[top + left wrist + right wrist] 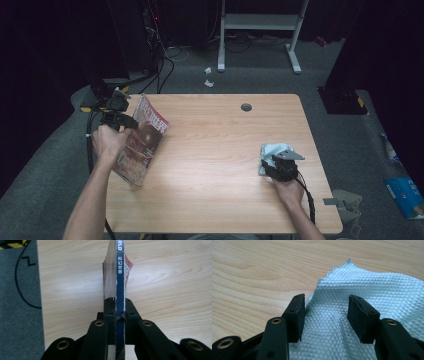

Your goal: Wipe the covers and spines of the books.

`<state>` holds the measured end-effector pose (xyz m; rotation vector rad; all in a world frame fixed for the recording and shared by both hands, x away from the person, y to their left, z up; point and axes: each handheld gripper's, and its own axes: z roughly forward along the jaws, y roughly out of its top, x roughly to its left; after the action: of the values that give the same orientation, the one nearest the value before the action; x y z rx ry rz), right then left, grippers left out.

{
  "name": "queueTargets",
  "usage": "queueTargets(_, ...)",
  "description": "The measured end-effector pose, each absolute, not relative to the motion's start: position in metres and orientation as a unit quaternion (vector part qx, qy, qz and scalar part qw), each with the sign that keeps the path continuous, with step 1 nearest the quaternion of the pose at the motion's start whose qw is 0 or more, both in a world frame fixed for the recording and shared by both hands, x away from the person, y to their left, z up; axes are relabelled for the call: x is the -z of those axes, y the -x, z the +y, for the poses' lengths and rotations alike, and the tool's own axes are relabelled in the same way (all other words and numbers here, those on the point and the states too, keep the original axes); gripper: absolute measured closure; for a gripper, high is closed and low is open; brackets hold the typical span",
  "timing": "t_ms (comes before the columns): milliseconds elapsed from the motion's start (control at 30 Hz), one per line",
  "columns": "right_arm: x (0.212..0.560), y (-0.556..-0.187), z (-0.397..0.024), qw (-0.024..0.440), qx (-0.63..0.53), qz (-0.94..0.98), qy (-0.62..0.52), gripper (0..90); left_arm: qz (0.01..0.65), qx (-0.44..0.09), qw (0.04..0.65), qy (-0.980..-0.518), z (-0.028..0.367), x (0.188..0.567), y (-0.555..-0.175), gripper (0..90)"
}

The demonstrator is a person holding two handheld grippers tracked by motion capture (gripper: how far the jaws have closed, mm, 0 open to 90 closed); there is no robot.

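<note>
Magazine (144, 142) first, over at roughly 9 o'clock on the table (220, 165): the left gripper (125, 121) has it pinched by the spine, jaws clamped tight on the blue edge, and it's tilted up off the wood with its lower corner hanging at the near-left edge. From the left gripper view you can see the spine (120, 290) running straight up between the jaws, pages fanning a little to one side. Moving right, the middle of the desk is bare except for a grommet hole (246, 107) at about 12 o'clock. Then at 3 o'clock there's the light blue cloth (272, 151), with the right gripper (280, 162) sitting on top of it, jaws spread with the fabric bunched between them but not squeezed, as far as I can tell. Risk-wise, I'd guess the magazine is the worry: a thin grip on just the spine means the floppy pages could swing open or the whole thing could slide out and drop off the left edge. The cloth could also just skid if the jaws close on too little fabric. Count: one magazine, one cloth, two grippers.
</note>
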<state>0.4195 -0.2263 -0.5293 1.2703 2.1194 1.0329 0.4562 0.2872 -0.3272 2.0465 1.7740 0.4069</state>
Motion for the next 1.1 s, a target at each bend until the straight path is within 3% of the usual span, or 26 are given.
queueTargets(467, 0.529, -0.419, -0.226, 0.230, -0.375, 0.770, -0.463, 48.3, 0.598, -0.128, 0.182, -0.770, 0.203, 0.346, -0.475, 83.6)
queueTargets(1100, 0.529, -0.419, -0.226, 0.230, -0.374, 0.770, -0.462, 48.2, 0.566, -0.098, 0.218, -0.789, 0.156, 0.358, -0.470, 83.4)
